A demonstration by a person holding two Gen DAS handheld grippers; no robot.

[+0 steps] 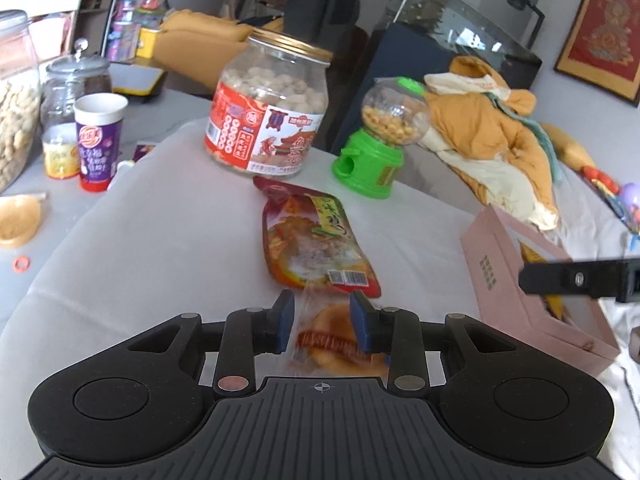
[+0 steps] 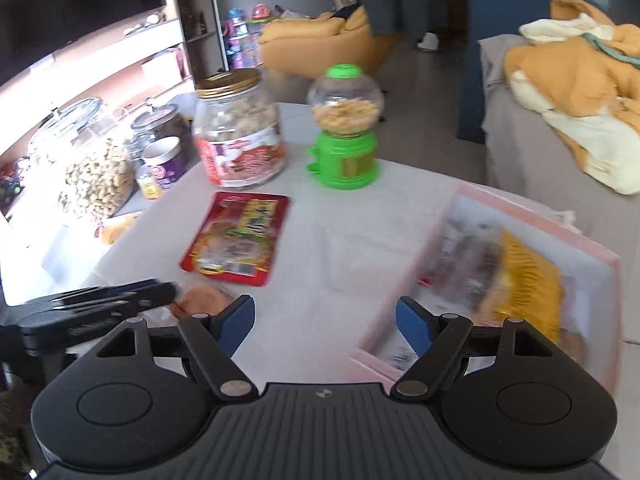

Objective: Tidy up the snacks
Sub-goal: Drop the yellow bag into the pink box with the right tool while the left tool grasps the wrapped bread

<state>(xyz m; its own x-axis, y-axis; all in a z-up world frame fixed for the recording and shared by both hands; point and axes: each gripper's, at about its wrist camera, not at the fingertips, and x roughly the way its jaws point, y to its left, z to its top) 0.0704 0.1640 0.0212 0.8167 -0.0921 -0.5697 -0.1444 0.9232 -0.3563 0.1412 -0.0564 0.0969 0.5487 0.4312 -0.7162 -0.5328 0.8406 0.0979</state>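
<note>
The left gripper sits low over the white cloth, its blue pads on either side of a clear-wrapped round pastry; the jaws are only partly closed, and I cannot tell whether the pads actually press on the wrapper. Just ahead of its fingertips lies a red snack pouch, flat on the cloth. Farther ahead stands a gold-lidded jar of pale round snacks, and to the right of that a green candy dispenser.

The right gripper hangs with its jaws spread wide and nothing between them. Its right finger is over the near edge of the pink box, where a yellow packet and other blurred wrappers lie inside. Off to its left the pastry shows beside the other tool, with the red pouch just beyond.
</note>
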